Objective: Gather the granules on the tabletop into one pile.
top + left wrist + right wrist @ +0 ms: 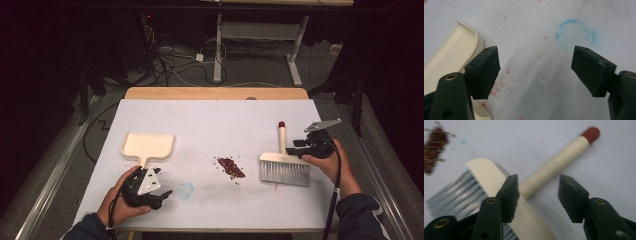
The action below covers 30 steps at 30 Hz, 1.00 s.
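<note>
Right gripper (537, 197) closes in on the brush (284, 167), jaws partly apart and empty.

The brush lies flat at the table's (210, 120) right, beside the crumbs (231, 167); it looks light and rigid, with soft bristles; its round handle (556, 161) suits the grip; left gripper (536, 72) rests wide beside the dustpan (148, 146).

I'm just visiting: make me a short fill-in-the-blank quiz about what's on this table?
1. The cream hand brush has grey bristles and a handle capped in ____.
2. The pile of dark red crumbs lies between the brush and the cream plastic ____.
3. The right gripper has its jaws ____, above the brush.

Missing: red; dustpan; open
</note>
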Each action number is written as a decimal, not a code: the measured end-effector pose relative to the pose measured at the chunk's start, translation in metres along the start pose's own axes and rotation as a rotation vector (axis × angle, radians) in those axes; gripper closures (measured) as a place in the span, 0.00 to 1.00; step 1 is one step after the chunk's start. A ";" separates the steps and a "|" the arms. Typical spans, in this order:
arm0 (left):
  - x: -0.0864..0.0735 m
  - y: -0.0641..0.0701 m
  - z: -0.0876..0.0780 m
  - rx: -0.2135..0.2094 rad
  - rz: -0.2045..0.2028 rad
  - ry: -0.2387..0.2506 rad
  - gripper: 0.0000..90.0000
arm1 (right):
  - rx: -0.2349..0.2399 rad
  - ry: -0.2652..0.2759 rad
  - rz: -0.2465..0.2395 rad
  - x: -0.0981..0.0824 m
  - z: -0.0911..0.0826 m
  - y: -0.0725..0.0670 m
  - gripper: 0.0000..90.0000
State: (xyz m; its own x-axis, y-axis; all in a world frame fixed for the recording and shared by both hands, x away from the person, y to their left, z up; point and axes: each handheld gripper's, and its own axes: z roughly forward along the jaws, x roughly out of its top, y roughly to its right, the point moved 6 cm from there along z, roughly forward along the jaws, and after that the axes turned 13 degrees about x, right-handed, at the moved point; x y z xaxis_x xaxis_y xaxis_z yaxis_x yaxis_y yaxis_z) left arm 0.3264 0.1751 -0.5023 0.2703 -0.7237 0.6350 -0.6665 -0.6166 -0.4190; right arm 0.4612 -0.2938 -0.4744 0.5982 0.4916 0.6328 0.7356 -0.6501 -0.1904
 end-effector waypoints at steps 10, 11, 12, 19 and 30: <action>-0.001 0.001 0.001 -0.008 0.011 -0.005 0.24 | -0.182 -0.023 0.062 0.000 0.029 0.019 0.71; -0.001 0.001 0.001 -0.008 0.008 -0.005 0.24 | -0.184 -0.026 0.059 0.000 0.030 0.019 0.70; -0.001 0.001 0.001 -0.008 0.007 -0.004 0.24 | -0.197 -0.035 0.053 0.000 0.030 0.019 0.69; 0.000 0.000 -0.001 0.001 0.004 0.002 0.24 | -0.221 0.029 0.068 0.003 0.020 0.018 0.60; 0.001 -0.004 -0.004 0.018 -0.016 0.021 0.24 | -0.202 0.325 -0.087 0.029 -0.020 -0.028 0.41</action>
State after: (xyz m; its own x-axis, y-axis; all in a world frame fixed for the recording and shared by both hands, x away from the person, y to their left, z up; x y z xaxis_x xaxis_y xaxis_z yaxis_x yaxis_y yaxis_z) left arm 0.3262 0.1786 -0.4974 0.2659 -0.7071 0.6552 -0.6498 -0.6335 -0.4200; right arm 0.4516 -0.2725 -0.4360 0.3808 0.3622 0.8507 0.6823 -0.7310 0.0058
